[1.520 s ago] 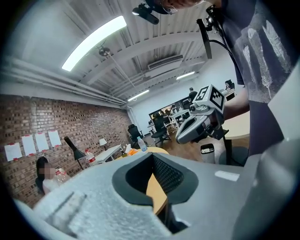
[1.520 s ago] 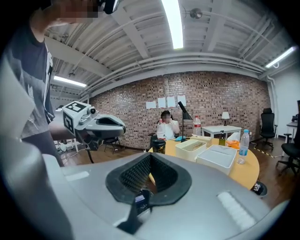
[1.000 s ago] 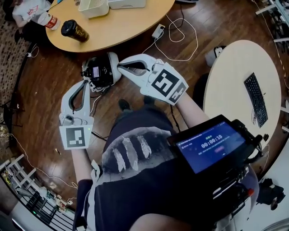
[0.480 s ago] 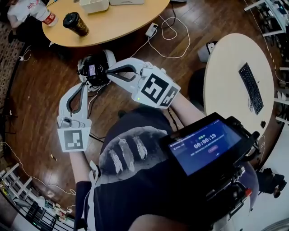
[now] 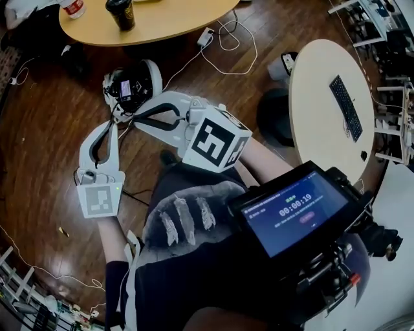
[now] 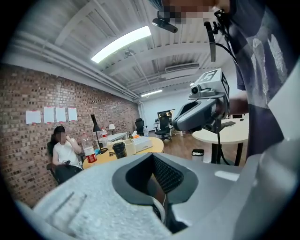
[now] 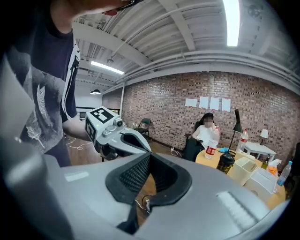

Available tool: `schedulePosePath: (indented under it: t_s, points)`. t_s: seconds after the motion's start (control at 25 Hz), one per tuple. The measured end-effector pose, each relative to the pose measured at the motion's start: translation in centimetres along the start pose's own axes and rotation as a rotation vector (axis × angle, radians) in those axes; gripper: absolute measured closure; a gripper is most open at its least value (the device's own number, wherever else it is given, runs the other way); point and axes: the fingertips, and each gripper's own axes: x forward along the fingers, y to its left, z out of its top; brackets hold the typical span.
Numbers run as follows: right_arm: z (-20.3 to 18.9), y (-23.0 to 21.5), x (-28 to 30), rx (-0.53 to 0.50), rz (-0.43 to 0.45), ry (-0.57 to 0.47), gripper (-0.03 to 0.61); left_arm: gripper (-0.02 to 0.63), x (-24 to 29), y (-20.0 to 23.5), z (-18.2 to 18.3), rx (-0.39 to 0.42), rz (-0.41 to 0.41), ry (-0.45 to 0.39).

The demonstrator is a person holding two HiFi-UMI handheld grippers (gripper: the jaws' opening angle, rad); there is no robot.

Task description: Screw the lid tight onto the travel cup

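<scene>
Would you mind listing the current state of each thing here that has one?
Left tongs: shut, empty.
Right tongs: shut, empty.
Travel cup: upright on the wooden table, untouched.
Bottle: upright, same table.
Screen: lit, showing a timer.

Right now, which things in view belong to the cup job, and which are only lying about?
For the job:
- travel cup, on the far wooden table
- left gripper, shut and empty
- right gripper, shut and empty

Lying about:
- keyboard
- bottle
- timer screen
</scene>
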Motion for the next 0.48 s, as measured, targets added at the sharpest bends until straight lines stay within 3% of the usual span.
schedulePosePath:
  t_s: [0.16,0.48]
  points:
    - [0.7,1.5,-0.5,0.025,-0.020,0.039,0.572,0.614,-0.6,0.1,-0.1,-0.051,-0.020,-0.052]
    - [-0.1,6.2,-1.6,0.084,-0.038,0.066,0.572,0.614,-3.4,-3.5,-1.2,-0.086,-0.067,-0.055]
